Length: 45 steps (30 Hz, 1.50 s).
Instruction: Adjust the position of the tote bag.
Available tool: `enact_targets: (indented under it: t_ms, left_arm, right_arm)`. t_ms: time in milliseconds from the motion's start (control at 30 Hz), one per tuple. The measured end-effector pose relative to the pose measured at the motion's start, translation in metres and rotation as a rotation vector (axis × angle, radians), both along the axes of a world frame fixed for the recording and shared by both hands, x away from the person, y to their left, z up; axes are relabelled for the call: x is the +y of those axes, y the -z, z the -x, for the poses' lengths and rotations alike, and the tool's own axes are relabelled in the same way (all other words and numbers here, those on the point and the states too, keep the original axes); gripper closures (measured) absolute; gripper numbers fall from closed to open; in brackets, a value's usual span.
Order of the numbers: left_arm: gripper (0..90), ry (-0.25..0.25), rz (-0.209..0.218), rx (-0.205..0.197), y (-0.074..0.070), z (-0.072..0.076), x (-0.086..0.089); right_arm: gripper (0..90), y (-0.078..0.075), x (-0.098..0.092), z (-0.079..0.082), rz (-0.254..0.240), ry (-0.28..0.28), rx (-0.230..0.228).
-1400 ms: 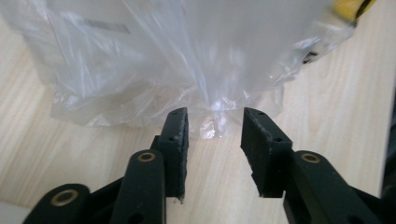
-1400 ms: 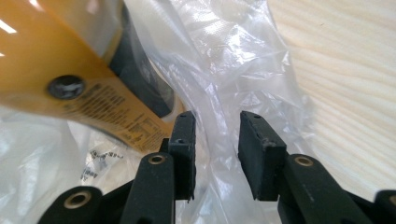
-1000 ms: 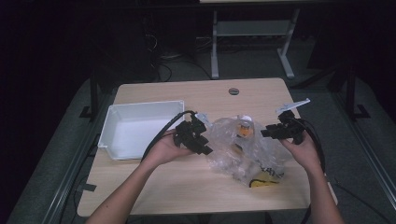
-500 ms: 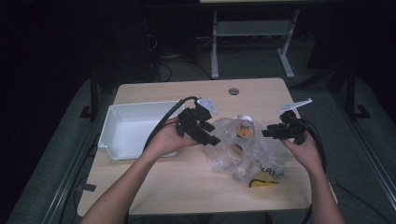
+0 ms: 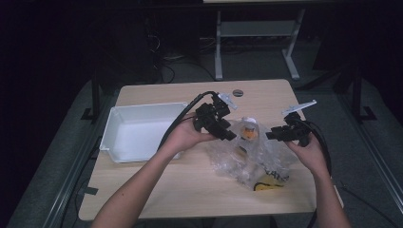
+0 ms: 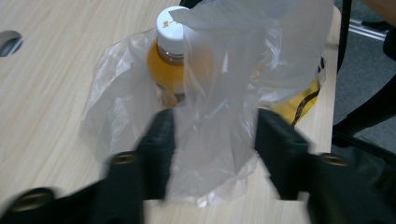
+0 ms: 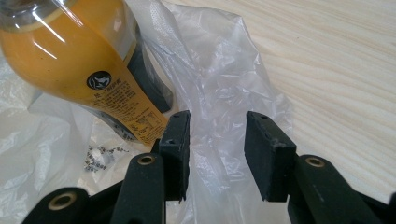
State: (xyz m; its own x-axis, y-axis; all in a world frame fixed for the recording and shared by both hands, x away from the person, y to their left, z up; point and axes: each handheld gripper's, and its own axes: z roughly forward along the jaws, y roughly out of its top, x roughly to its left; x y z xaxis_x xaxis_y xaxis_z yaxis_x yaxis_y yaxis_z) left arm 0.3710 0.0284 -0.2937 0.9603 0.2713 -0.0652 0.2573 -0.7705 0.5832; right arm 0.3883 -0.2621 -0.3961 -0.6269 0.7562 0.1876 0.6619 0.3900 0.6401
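A crumpled clear plastic bag (image 5: 259, 159) lies on the wooden table (image 5: 190, 185). Inside it is an orange-juice bottle (image 5: 248, 133) with a white cap. My left gripper (image 5: 230, 135) is at the bag's left edge. In the left gripper view its jaws have just been closing; the left gripper (image 6: 215, 119) still stands apart around a loose fold of the bag (image 6: 210, 158), with the bottle (image 6: 170, 56) beyond. My right gripper (image 5: 272, 135) is at the bag's right side. In its own view the right gripper (image 7: 218, 119) is open around bag film (image 7: 219, 93), beside the bottle (image 7: 79, 60).
An empty white tray (image 5: 138, 133) sits on the table's left side, close behind my left hand. A yellow-and-black packet (image 5: 271, 180) lies in the bag's near end. A round cable hole (image 5: 237, 92) is near the far edge. Dark floor surrounds the table.
My left gripper has risen and moved right, from the tray's edge onto the bag's left side. The right gripper and the bag have stayed where they were.
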Motion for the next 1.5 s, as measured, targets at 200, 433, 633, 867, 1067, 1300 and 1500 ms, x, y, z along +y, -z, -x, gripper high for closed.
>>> enact_targets:
  t_ms: [200, 433, 633, 867, 1067, 1300, 1500]
  left_arm:
    - [90.0, 0.077, -0.06, -0.007, 0.015, 0.012, -0.005]
    - [90.0, 0.099, -0.125, 0.017, 0.044, 0.024, 0.002]
    - [90.0, 0.104, -0.188, 0.035, 0.072, 0.026, 0.007]
    - [90.0, 0.08, -0.25, 0.055, 0.103, 0.024, 0.014]
    - [90.0, 0.058, -0.289, 0.065, 0.12, 0.021, 0.021]
    - [90.0, 0.031, -0.332, 0.066, 0.132, 0.02, 0.028]
    - [90.0, 0.024, -0.361, 0.052, 0.137, 0.02, 0.031]
  right_arm:
    - [61.1, 0.001, -0.001, 0.001, 0.005, -0.003, -0.001]
    - [61.7, 0.005, -0.003, -0.002, 0.017, 0.005, 0.015]
    - [65.8, 0.015, -0.001, -0.006, 0.039, 0.0, 0.052]
    - [81.2, 0.022, 0.004, -0.009, 0.074, -0.029, 0.09]
    - [86.3, 0.03, 0.012, -0.011, 0.118, -0.046, 0.115]
    - [88.2, 0.037, 0.017, -0.012, 0.136, -0.044, 0.121]
    - [88.6, 0.044, 0.016, -0.011, 0.127, -0.035, 0.134]
